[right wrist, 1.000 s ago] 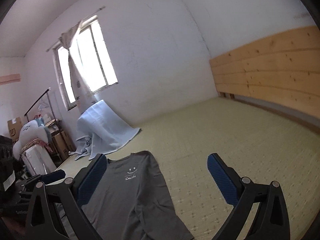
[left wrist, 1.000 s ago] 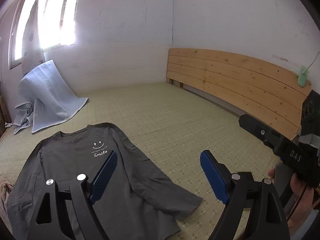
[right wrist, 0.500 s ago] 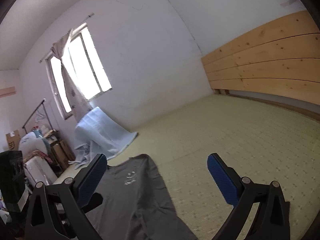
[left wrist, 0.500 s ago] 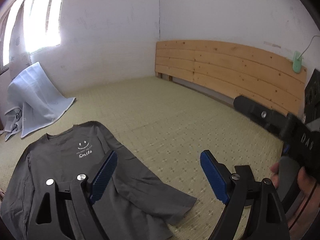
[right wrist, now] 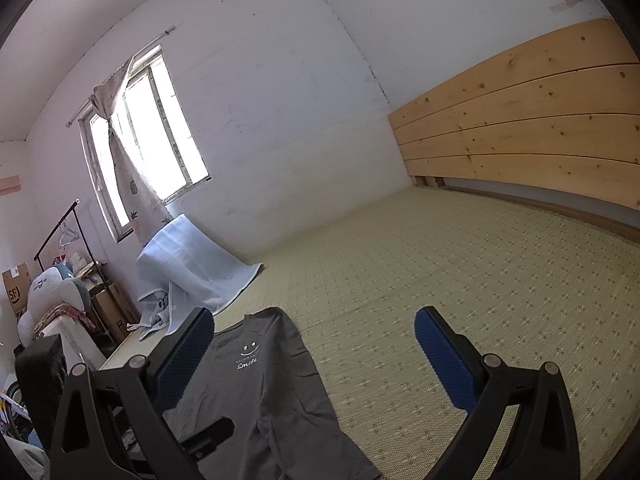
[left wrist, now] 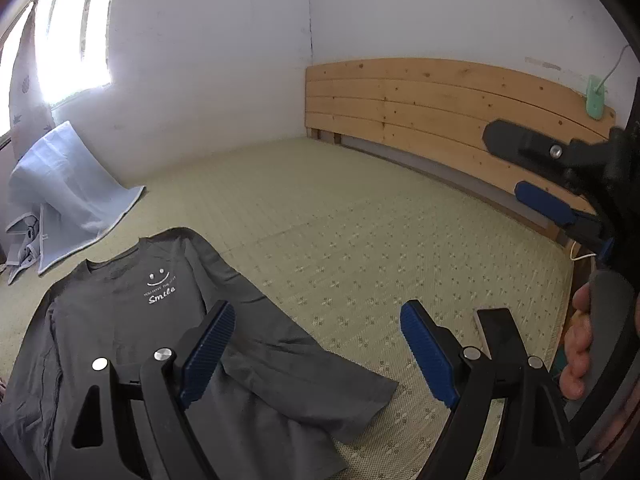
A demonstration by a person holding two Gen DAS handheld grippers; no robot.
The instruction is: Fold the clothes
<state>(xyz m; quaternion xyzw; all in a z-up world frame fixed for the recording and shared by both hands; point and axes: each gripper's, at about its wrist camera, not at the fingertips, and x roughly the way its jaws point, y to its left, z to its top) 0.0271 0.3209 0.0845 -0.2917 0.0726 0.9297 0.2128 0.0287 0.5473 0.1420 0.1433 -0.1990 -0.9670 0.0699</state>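
A green mat (left wrist: 360, 216) carries a grey shirt (left wrist: 132, 312) spread flat at its near left edge, hem cut off by the frame. Both the left gripper (left wrist: 316, 344) and right gripper (right wrist: 312, 354) hover over it spread wide, empty. A hand (left wrist: 580, 344) is half hidden at the right edge.

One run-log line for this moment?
stage: before first fold | shirt: flat on mat, untouched | left gripper: open, empty | right gripper: open, empty
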